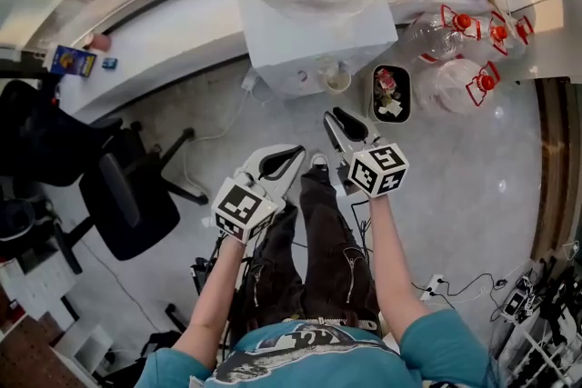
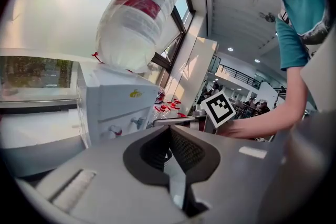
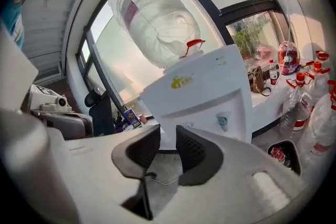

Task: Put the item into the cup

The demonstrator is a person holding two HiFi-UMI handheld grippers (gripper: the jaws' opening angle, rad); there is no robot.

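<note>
Black pads of the right claw [image 3: 168, 136] stand a moderate gap apart with nothing between them; only grey floor [image 3: 157, 173] shows through the gap. The left claw [image 2: 169, 131] has its pads meeting at the tips, empty too. Both claws point toward a white dispenser [image 3: 205, 97] topped by an upturned water bottle [image 3: 157, 23]. In the head view a cup [image 1: 337, 80] stands at the dispenser's front, well ahead of both claws, with a black bin [image 1: 392, 94] just beside it. Which item is meant for the cup cannot be told.
</note>
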